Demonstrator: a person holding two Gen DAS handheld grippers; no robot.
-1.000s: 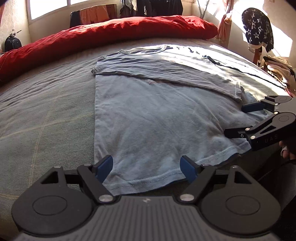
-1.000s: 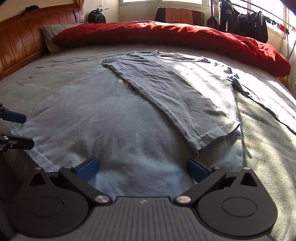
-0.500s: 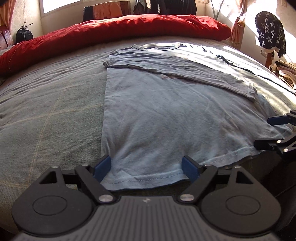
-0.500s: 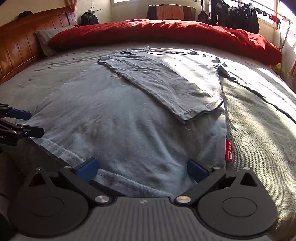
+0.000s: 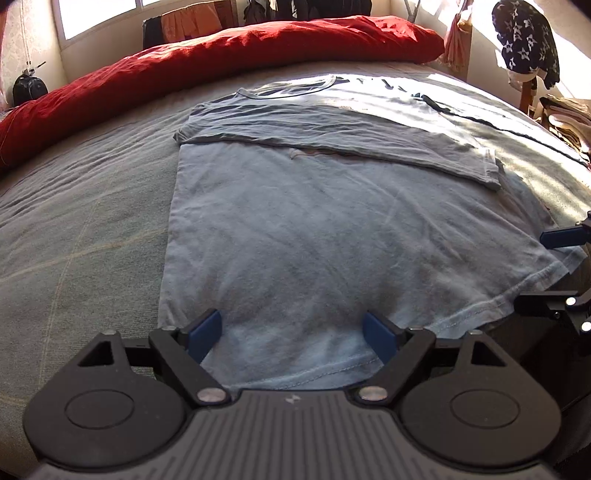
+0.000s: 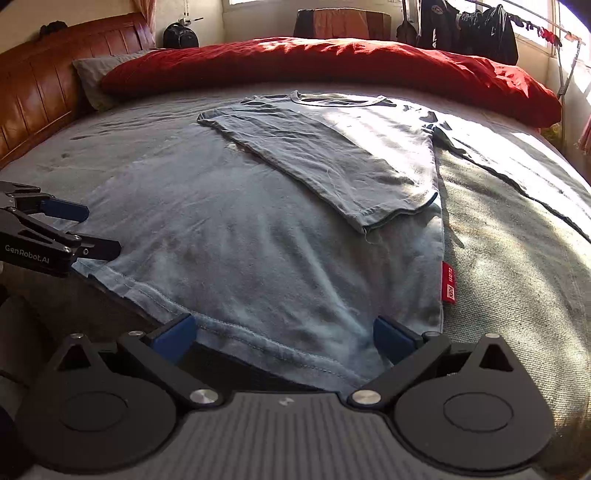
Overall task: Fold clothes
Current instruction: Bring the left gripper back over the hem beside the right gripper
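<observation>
A light blue T-shirt (image 5: 332, 240) lies flat on the bed, with one side and its sleeve folded (image 5: 332, 136) over the chest. Its hem runs along the near edge of the bed. My left gripper (image 5: 293, 332) hovers over the left part of the hem. Its jaws are opening, the hem lies between the blue pads, and they do not press on it. My right gripper (image 6: 282, 332) stands open over the right hem corner of the T-shirt (image 6: 258, 240), near a red side tag (image 6: 447, 282). Each gripper shows in the other's view: right gripper (image 5: 537, 271), left gripper (image 6: 92, 229).
A red duvet (image 5: 221, 70) is bunched along the far side of the grey bed cover (image 5: 74, 221). A wooden headboard (image 6: 33, 85) and a grey pillow (image 6: 92, 77) stand at the left. A chair draped with clothes (image 5: 528, 40) is at the right, and dark garments (image 6: 469, 29) hang by the window.
Both grippers have drawn back toward the near edge, so the hem now shows under them. The right gripper has slid right, away from the left. The left jaws stand a little wider.
</observation>
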